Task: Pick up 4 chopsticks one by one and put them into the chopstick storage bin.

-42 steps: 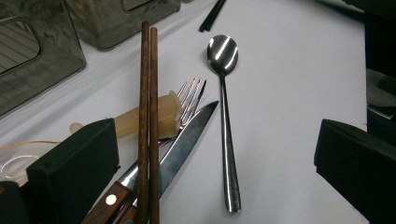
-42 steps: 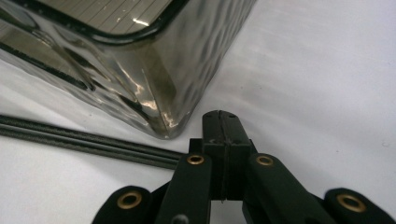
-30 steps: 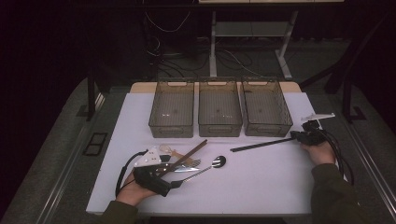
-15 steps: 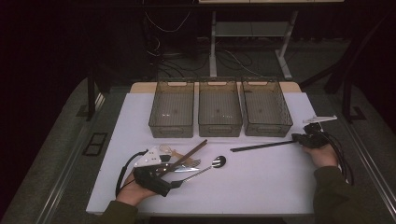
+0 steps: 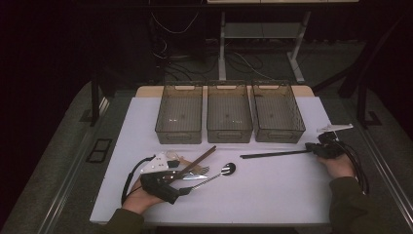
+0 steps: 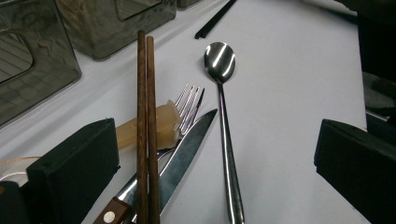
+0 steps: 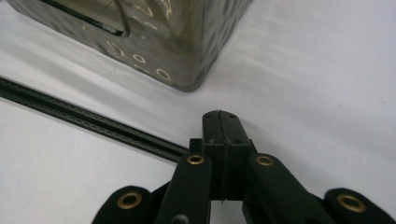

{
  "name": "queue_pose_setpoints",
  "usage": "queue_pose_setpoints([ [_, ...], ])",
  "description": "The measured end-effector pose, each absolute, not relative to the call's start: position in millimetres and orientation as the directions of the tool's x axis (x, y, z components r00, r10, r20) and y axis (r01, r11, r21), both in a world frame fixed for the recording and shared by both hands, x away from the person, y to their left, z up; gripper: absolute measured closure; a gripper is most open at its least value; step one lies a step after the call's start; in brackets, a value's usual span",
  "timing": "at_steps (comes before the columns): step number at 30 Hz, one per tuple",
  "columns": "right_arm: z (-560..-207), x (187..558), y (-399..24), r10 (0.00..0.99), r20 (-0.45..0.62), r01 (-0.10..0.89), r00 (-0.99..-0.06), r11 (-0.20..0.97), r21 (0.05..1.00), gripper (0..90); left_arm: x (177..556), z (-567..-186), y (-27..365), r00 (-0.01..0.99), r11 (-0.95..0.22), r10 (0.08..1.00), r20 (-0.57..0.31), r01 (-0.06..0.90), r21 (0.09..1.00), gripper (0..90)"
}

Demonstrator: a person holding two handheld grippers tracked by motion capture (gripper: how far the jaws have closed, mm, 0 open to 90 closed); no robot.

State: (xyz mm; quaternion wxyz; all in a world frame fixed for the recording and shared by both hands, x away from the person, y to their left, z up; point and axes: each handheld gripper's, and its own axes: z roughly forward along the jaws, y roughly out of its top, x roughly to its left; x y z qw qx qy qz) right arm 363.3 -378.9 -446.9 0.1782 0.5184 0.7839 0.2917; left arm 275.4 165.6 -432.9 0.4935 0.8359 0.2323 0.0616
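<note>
Near the front left of the white table (image 5: pixel 272 195) lies a heap of cutlery: brown chopsticks (image 5: pixel 199 158) (image 6: pixel 144 116), a fork (image 6: pixel 189 100), a wood-handled knife (image 6: pixel 187 144) and a spoon (image 5: pixel 228 168) (image 6: pixel 219 56). A pale amber piece (image 6: pixel 154 128) rests on the fork under the chopsticks. My left gripper (image 5: pixel 182 178) (image 6: pixel 215 140) is open, its jaws wide on either side of the heap. At the right, black chopsticks (image 5: pixel 272 154) (image 7: pixel 70 114) lie flat. My right gripper (image 5: pixel 311 147) (image 7: pixel 222 122) is shut, and the sticks' end runs under its left finger.
Three smoky see-through bins (image 5: pixel 179 114) (image 5: pixel 229 114) (image 5: pixel 277 114) stand side by side at the back of the table. The rightmost bin's corner (image 7: pixel 154 37) is just beyond the right gripper. A desk frame and cables sit on the dark floor behind.
The right gripper and the right end of the black chopsticks have shifted slightly toward the near edge. The left hand and the cutlery heap have stayed put.
</note>
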Motion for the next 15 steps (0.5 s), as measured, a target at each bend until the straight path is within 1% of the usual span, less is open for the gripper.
queue_pose_setpoints([
  [15,-445.4,349.8,-377.3,0.909,0.016,0.709,-0.417,0.314,0.631,90.0,274.6,-431.8,161.6,0.893,-0.416,0.436,-0.115,0.313,0.854,0.0],
])
